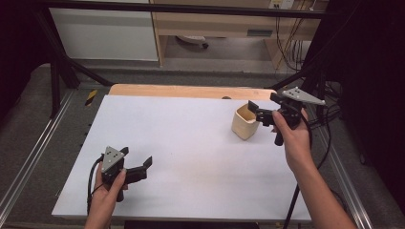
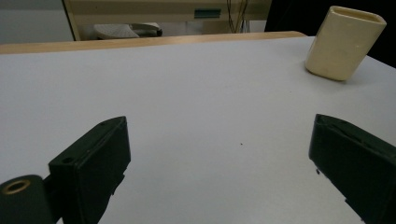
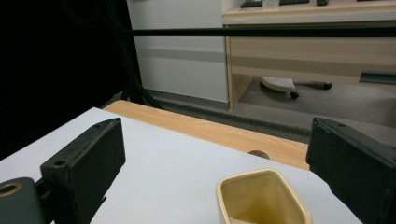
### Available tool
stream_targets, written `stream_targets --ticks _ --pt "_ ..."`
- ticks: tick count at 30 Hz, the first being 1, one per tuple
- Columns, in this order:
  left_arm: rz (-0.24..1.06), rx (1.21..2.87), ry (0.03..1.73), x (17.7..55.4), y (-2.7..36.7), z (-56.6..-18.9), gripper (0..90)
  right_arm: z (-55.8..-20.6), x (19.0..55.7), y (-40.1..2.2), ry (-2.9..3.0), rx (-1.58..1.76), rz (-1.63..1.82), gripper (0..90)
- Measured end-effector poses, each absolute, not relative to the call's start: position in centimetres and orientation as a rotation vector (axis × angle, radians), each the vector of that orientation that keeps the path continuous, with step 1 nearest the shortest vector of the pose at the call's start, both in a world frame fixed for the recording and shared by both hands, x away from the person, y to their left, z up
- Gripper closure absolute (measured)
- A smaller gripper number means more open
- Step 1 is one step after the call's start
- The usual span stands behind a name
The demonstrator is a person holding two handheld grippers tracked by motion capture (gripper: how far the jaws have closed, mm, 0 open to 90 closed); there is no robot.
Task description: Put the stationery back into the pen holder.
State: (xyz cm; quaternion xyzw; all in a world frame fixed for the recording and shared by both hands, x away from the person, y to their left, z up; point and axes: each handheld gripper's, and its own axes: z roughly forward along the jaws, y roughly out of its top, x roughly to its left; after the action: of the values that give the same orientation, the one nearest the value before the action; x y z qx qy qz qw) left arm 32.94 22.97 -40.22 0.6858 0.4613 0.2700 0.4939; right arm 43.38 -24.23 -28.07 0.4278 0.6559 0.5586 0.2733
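Note:
A cream, square-mouthed cup (image 1: 245, 122) stands upright on the white table (image 1: 191, 152), toward its back right; it is empty as far as I can see into it. My right gripper (image 1: 256, 111) hovers just above and to the right of the cup's rim, held in a hand, jaws wide and empty. In the right gripper view the cup (image 3: 261, 198) sits low between the spread jaws of that gripper (image 3: 215, 154). My left gripper (image 1: 138, 157) rests low over the table's front left, open and empty. In the left gripper view the jaws of this gripper (image 2: 219, 158) frame bare table, and the cup (image 2: 344, 42) stands far off at the upper right.
A strip of bare wood (image 1: 191, 90) runs along the table's back edge. Black frame bars (image 1: 191, 8) cross above and slant down at both sides. Beyond the table stand a wooden desk (image 1: 215, 24) and hanging cables (image 1: 286, 43). Cables trail from both grippers.

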Motion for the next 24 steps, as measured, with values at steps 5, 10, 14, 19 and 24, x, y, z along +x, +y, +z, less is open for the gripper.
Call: stream_targets --ticks 5,10,14,19,24 --pt "0.665 1.687 1.108 31.9 23.9 -40.2 5.1 -27.7 41.8 -25.6 1.734 1.132 1.536 6.3" --pt "0.656 1.661 1.131 31.3 24.9 -40.8 4.9 -28.0 40.7 -26.6 1.711 1.135 1.546 4.9" --pt "0.649 1.650 1.147 31.3 25.5 -41.1 5.1 -28.7 40.0 -27.1 1.713 1.140 1.542 2.8" --pt "0.645 1.651 1.148 31.3 25.6 -41.3 5.0 -30.1 39.1 -27.6 1.719 1.151 1.524 3.4" --pt "0.645 1.661 1.134 31.3 25.6 -41.4 4.9 -32.1 38.2 -28.1 1.711 1.171 1.516 6.5"
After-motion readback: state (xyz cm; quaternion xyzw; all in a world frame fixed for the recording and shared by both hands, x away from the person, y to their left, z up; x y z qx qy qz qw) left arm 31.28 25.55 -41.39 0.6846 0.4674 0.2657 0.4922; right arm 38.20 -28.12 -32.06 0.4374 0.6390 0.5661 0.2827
